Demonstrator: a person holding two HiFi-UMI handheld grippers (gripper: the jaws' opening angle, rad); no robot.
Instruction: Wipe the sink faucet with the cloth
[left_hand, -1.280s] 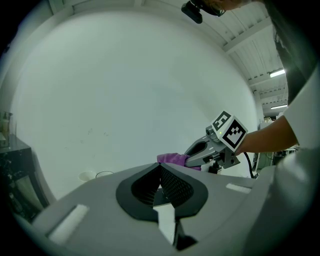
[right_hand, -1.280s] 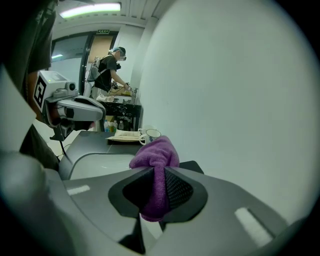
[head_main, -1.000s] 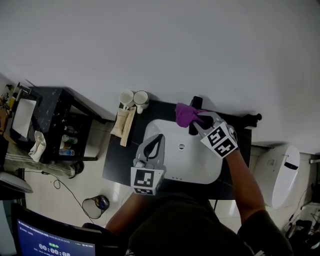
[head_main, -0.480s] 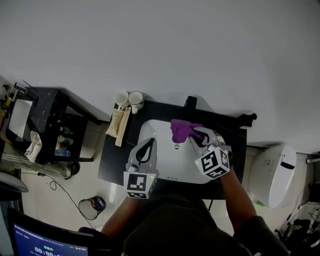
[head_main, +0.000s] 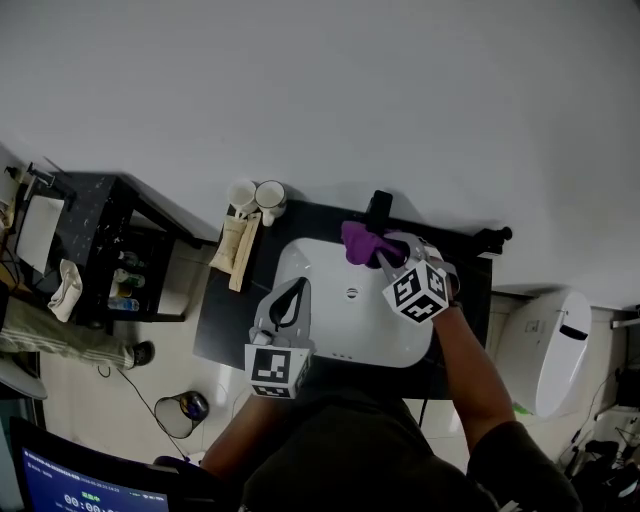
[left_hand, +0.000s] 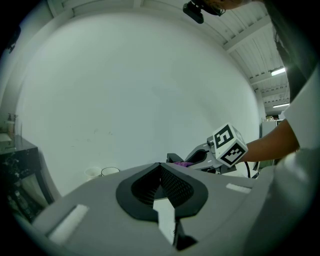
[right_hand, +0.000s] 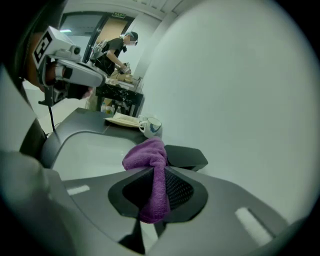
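From my remote seat, the dark bench (head_main: 222, 310) stands against a plain pale wall, with a white sink (head_main: 345, 330) set into it. A white toilet (head_main: 555, 350) stands to the right of the bench and a black rack (head_main: 110, 250) to its left.

The black faucet (head_main: 380, 206) rises at the back edge of the sink, near the wall. The right gripper (head_main: 383, 255) reaches in over the back of the basin, its fingers (right_hand: 182, 192) closed tight on the purple cloth (head_main: 358, 240). The cloth runs down between them, and its bunched end lies right at the faucet on its left side. It looks pressed against it, though I cannot be sure of contact.

The left gripper (head_main: 297, 290) hangs over the sink's front left part, well apart from the faucet. Its fingers are brought fully together with nothing between them.

Two cups (head_main: 257, 196) stand side by side at the bench's back left corner, just beside some pale wooden pieces (head_main: 240, 250).
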